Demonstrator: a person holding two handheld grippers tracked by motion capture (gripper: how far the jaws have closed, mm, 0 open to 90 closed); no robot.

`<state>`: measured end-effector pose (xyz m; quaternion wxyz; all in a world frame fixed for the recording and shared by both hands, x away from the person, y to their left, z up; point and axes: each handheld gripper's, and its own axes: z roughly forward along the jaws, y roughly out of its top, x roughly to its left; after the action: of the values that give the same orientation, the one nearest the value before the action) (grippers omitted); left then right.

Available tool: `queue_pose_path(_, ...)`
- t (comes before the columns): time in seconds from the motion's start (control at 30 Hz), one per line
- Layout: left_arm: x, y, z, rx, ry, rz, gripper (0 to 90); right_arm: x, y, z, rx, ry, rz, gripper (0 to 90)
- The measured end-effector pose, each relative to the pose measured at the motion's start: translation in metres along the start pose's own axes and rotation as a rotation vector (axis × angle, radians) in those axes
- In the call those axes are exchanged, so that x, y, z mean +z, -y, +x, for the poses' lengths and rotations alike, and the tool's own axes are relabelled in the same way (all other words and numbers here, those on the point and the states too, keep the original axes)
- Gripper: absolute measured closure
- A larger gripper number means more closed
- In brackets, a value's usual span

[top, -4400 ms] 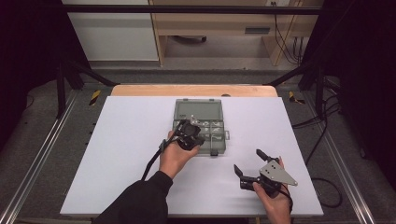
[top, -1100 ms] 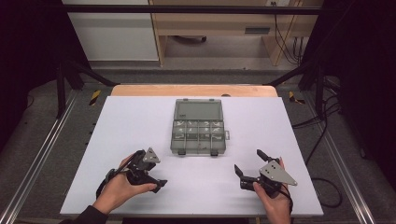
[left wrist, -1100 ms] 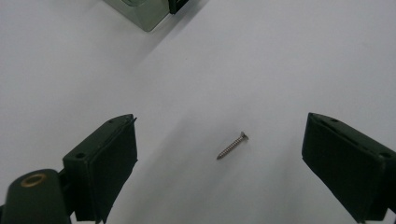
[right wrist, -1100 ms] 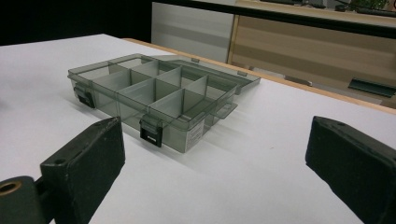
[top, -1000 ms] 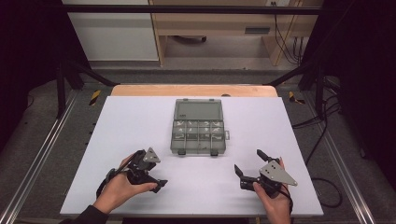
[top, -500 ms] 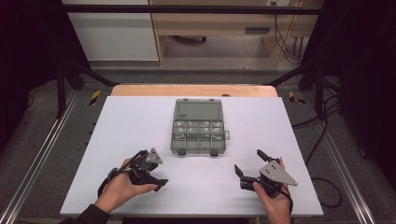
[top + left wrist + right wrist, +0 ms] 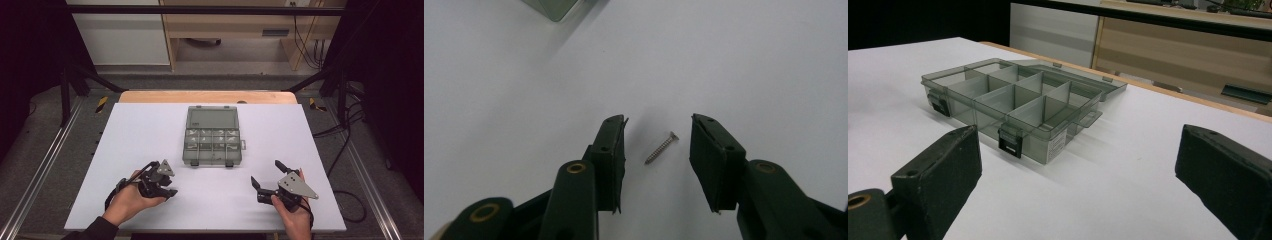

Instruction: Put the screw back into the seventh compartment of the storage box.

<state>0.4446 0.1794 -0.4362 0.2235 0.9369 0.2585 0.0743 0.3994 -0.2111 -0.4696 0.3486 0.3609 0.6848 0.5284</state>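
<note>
Ahead of both grippers sits the white table (image 7: 150, 130), bearing the grey compartment box (image 7: 212, 137) with its lid laid back. Right gripper (image 7: 267, 176) gapes wide toward it; left gripper (image 7: 657, 145) — jaws apart — straddles a small screw (image 7: 662, 147), untouched.

Lab (framed test table (image 7: 150, 125))
</note>
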Motion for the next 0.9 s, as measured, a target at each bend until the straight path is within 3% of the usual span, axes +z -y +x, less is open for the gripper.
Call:
queue_pose_path(0.27, 0.006, -0.003, -0.001, 0.015, 0.006, 0.022, 63.2, 0.000, 0.000, 0.000, -0.004, 0.000, 0.000, 4.7)
queue_pose_path(0.9, 0.015, -0.002, 0.002, -0.016, 0.024, 0.057, 74.9, 0.000, 0.000, 0.000, -0.005, -0.002, 0.000, 4.7)
